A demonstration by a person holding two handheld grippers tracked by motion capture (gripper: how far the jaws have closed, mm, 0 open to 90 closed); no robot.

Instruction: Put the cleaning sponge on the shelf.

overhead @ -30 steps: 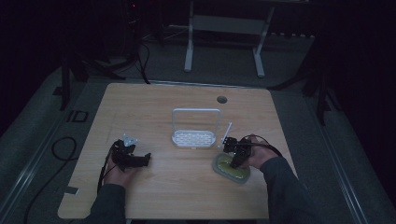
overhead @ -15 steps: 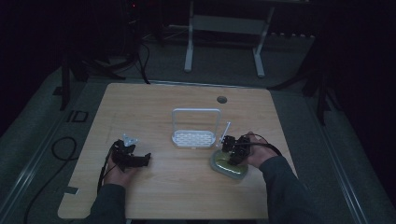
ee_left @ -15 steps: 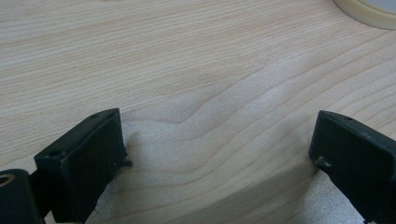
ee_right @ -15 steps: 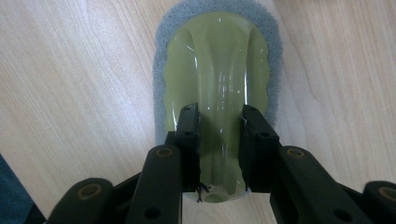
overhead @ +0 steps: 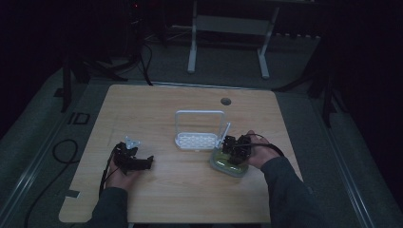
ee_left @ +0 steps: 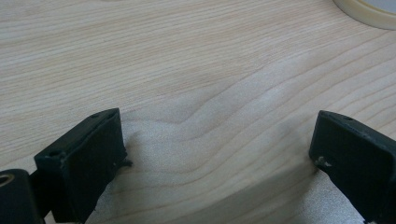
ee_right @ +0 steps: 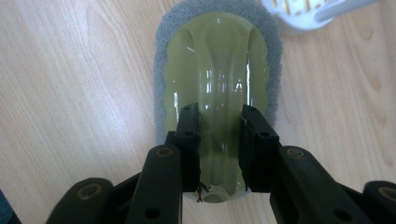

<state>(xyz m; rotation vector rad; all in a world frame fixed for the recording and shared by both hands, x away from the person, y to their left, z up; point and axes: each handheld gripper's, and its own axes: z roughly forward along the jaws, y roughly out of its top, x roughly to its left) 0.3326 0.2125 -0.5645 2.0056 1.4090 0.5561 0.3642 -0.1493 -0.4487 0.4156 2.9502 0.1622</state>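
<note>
Gripping green scrubber [ee_right: 217,88], right claw [ee_right: 219,149], left claw [ee_left: 219,154] spread over bare table [ee_left: 187,56]

Green-topped, grey-padded oval scrubber [ee_right: 217,79] flat on the table, beside white rack

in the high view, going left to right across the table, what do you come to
Left gripper → white basket → green scrubber, with the right gripper on it.
</note>
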